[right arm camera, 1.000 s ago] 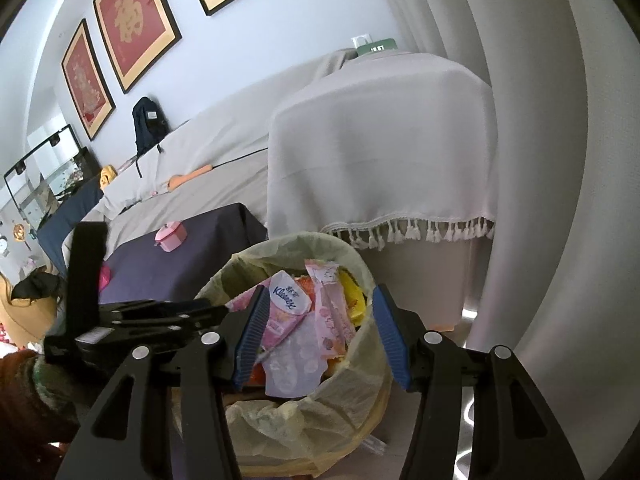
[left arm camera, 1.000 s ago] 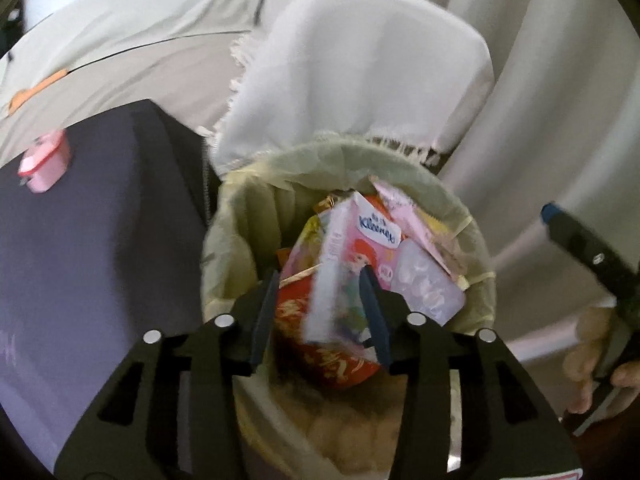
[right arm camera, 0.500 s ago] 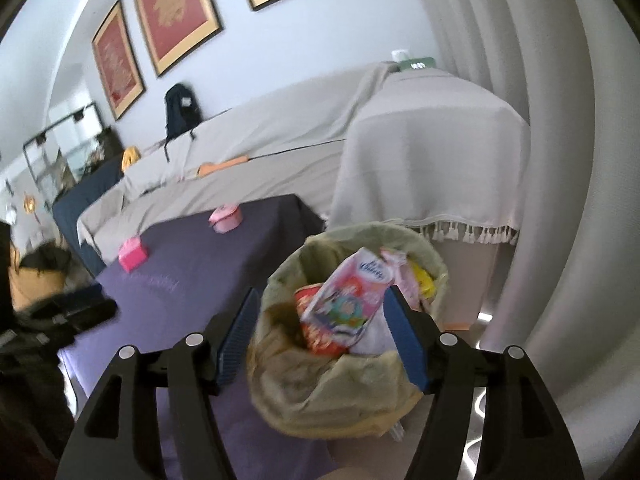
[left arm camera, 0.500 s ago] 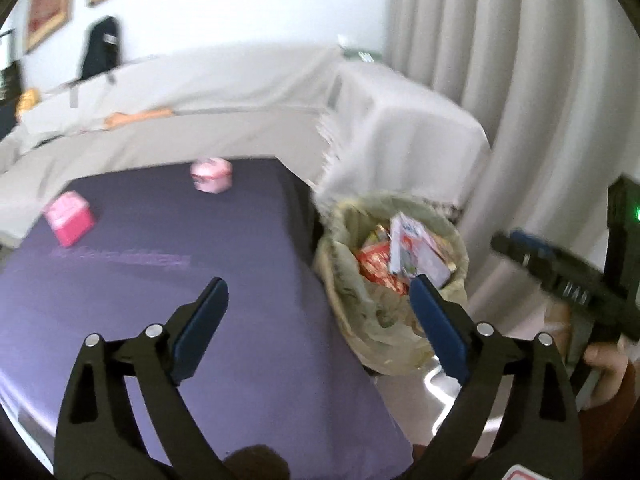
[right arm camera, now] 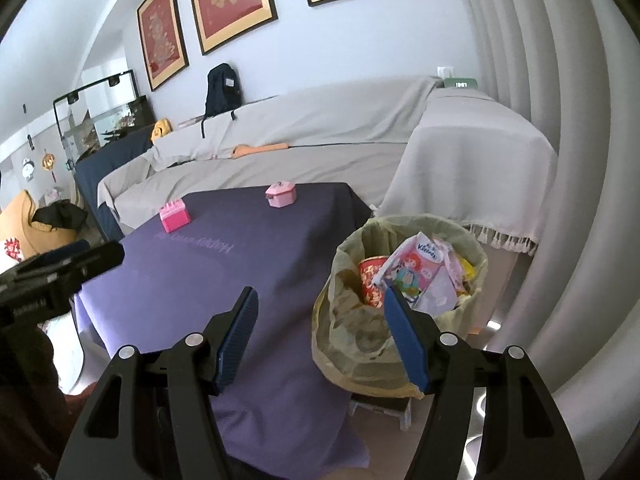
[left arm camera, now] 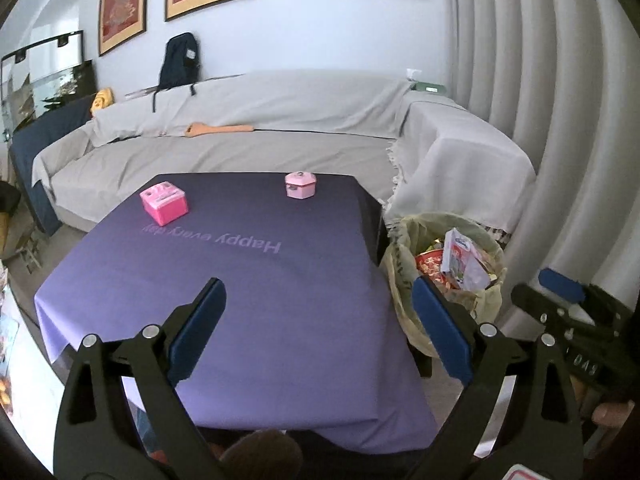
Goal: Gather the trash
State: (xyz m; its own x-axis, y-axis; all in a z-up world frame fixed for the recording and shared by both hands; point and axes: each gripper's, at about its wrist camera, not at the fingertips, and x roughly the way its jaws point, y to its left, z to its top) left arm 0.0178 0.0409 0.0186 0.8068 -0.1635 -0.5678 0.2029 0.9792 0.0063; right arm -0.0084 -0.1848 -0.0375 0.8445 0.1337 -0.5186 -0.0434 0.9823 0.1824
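Now both tongs spread, empty; Kleenex pack (right arm camera: 416, 270) upright atop overfull bin (right arm camera: 356, 336).

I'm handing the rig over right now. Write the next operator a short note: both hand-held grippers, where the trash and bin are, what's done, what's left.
Left hand-held gripper: open, empty, above the purple table.
Right hand-held gripper: open, empty, over the table's edge by the trash bin.
The bin stands on the floor off the table's corner, beside the covered sofa. It is piled high; a Kleenex pack and a red wrapper stick up on top.
Done: the visible trash is in the bin.
Left: only a pink box and a pink heart-shaped case sit on the table; they do not look like trash, so check before binning.
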